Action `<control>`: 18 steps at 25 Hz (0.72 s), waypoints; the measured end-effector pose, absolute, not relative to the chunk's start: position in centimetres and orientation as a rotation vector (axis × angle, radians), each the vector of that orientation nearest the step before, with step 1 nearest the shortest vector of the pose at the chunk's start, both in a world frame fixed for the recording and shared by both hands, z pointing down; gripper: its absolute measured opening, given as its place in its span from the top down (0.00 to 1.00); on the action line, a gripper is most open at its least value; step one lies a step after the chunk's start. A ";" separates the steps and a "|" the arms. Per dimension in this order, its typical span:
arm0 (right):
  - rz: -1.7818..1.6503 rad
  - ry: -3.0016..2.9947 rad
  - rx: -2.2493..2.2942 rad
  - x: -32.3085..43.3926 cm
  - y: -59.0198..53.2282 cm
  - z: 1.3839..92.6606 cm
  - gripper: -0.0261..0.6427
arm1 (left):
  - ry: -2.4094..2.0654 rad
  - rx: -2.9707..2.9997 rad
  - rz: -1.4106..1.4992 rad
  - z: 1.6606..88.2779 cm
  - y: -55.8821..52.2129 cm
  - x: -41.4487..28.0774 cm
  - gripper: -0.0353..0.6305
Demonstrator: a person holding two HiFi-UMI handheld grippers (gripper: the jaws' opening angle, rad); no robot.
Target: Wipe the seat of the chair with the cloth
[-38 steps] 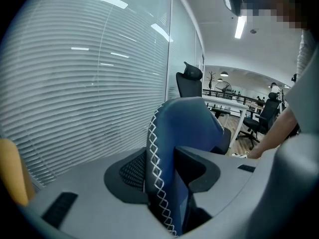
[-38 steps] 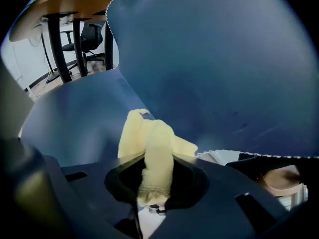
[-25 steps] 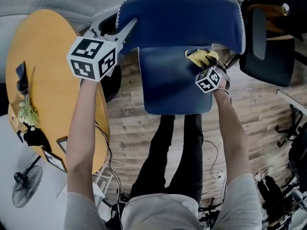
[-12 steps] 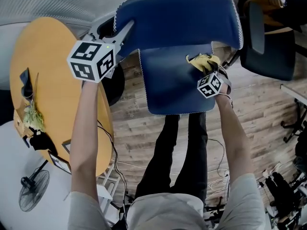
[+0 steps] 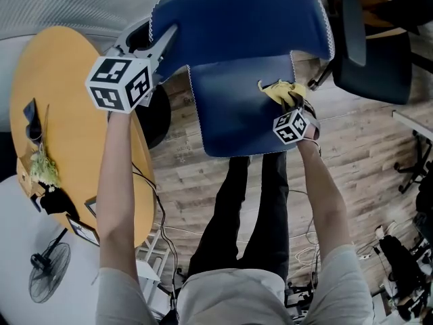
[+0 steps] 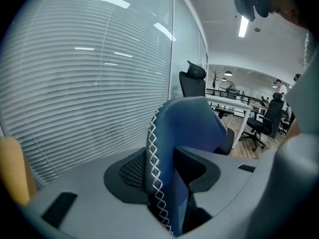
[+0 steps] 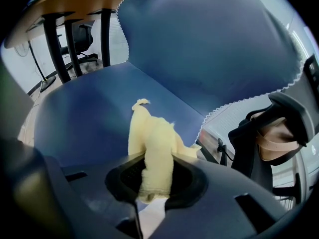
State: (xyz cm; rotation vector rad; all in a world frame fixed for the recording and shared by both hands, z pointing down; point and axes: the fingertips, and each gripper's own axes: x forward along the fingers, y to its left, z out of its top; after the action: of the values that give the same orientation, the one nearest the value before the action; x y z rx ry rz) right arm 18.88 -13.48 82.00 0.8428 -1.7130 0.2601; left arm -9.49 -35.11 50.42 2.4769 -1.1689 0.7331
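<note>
The yellow cloth [image 5: 283, 91] lies bunched on the far right part of the blue seat [image 5: 230, 114], close to where the seat meets the backrest [image 5: 237, 26]. Your right tool [image 5: 289, 101] is clamped on it: in the right gripper view the cloth [image 7: 152, 148] comes up thick from between the two jaws of the right tool [image 7: 153, 180], which pinch its near end, and the rest spills forward onto the seat [image 7: 84, 113] with one corner standing up. The rest of the seat is bare blue fabric.

Your left tool [image 5: 169, 38] is up at the left edge of the backrest. In the left gripper view its jaws [image 6: 169, 183] stand fairly wide and grip that edge (the one with the white zigzag stitching), with the backrest [image 6: 189, 128] squeezed between the pads.

The chair [image 5: 203, 59] stands on a wooden floor [image 5: 183, 175], right in front of your legs. To its left is the round yellow counter [image 5: 61, 114] with a few small things at its left rim, too small to tell apart. A black office chair [image 5: 372, 46] stands at the far right, near the blue chair. A fan [image 5: 44, 276] lies on the floor at the near left. Behind the backrest, the left gripper view shows closed blinds [image 6: 75, 83].
</note>
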 end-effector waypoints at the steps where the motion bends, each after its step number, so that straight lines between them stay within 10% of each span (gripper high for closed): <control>1: 0.268 -1.712 0.840 18.9 -12.9 82.0 0.83 | -1.169 2.480 0.731 50.4 -35.1 -9.5 0.67; 18: 0.435 -1.745 0.859 19.1 -4.3 81.7 0.83 | -1.228 2.449 0.760 50.5 -35.1 -9.4 0.66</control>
State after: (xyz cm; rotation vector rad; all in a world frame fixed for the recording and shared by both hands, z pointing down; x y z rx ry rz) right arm 19.15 -4.25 81.69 0.8592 -1.7447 0.4354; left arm -9.37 -35.12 50.46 2.4488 -1.2277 0.7597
